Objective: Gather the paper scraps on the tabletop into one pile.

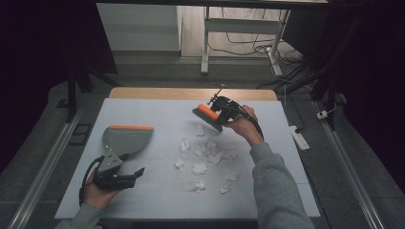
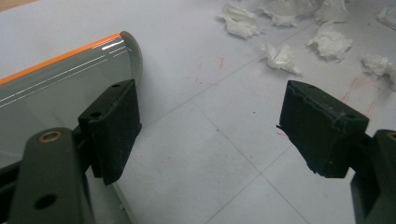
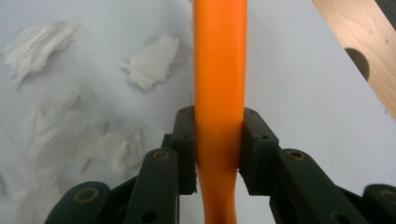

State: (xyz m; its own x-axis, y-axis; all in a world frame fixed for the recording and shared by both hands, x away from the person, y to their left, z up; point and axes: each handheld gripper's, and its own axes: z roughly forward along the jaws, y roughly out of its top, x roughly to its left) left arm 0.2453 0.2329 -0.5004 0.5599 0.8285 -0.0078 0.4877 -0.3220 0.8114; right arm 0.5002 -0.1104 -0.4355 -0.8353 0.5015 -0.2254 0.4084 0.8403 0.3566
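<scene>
Clamping the orange brush by its handle, right gripper raised over the far side of the white table, beside scattered paper scraps; left gripper spread wide, gripping nothing, just beside the grey dustpan.

My left gripper sits near the table's front left edge, jaws apart, with the dustpan lying on the table just behind it and touching its left jaw. The scraps of paper lie scattered across the middle of the table, to the right of the dustpan. Behind them, toward the far right, my right gripper holds the brush above the table, jaws closed on its handle
</scene>
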